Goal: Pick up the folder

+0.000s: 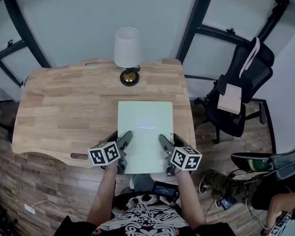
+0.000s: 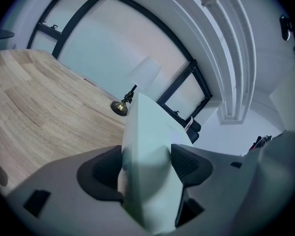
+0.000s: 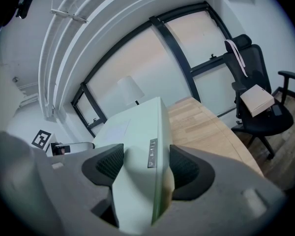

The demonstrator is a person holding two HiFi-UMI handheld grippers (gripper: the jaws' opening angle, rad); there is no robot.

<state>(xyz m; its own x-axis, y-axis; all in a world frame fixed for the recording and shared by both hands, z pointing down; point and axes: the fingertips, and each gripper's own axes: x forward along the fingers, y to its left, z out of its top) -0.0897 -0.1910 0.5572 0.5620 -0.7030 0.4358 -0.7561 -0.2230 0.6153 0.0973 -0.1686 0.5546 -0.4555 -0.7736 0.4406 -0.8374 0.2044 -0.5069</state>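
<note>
Head view: pale green folder (image 1: 145, 132) lies flat on the wooden table (image 1: 64, 107), its near end at the front edge. Left gripper (image 1: 123, 151) and right gripper (image 1: 168, 155) sit at its near side edges.

Left gripper view: jaws clamped on the folder's edge.

Right gripper view: jaws closed on the opposite edge.

Risk: only the near end is gripped, so the far end could sag or the folder could slip. An uneven lift would twist it.
</note>
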